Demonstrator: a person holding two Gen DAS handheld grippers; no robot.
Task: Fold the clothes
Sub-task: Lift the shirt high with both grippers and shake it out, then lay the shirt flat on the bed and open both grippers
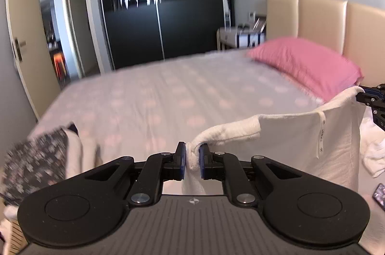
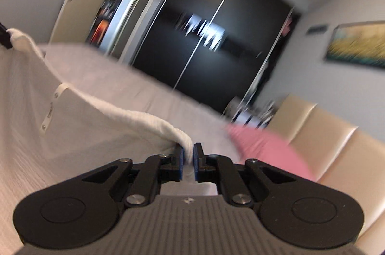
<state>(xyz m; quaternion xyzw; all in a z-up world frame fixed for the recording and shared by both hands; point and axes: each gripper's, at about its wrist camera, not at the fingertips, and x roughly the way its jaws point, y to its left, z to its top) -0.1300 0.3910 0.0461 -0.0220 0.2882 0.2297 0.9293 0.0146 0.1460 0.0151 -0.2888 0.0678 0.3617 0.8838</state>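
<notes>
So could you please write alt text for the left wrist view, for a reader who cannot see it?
The left gripper is shut on the edge of a white garment, whose far corner the right gripper holds up over a bed. A pink pillow lies by the headboard.

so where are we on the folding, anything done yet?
Nothing folded is in view. In hand: the white garment hangs stretched above the bed, its ribbed hem pinched by the left hand-held gripper and the right hand-held gripper. Left: lay it flat, fold it, then the patterned dark cloth at the bed's edge.
</notes>
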